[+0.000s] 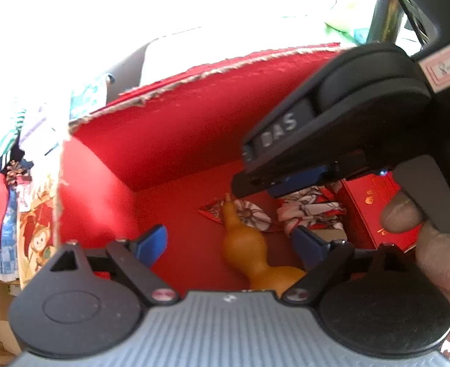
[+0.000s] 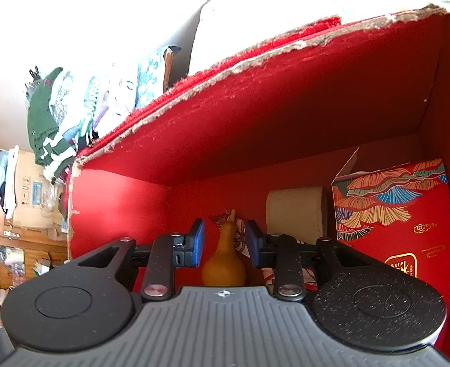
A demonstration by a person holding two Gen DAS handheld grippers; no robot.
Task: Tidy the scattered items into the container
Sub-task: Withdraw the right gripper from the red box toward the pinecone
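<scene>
One red box [image 1: 170,128] with a ragged cardboard rim fills both wrist views, and both grippers point down into it. On its floor lies one orange gourd [image 1: 249,244], its thin neck toward twelve o'clock in the left wrist view. The left gripper [image 1: 231,244] has its two blue pads spread wide on either side of the gourd, clear of it, so it holds nothing. The right gripper [image 2: 225,243] has its jaws partly closed with the gourd's neck seen in the gap between the pads; whether they are pinching it cannot be told, and in the left wrist view this gripper's tip hangs just above the neck at about one o'clock. Behind the gourd sit two floral-patterned cloth pieces [image 1: 310,211], one flat, one bundled. At three o'clock in the right wrist view stands one red carton [image 2: 402,214] printed with coloured fans, and beside it one beige leather-like case [image 2: 295,211]. One finger [image 1: 399,214] shows at the right gripper's handle.
</scene>
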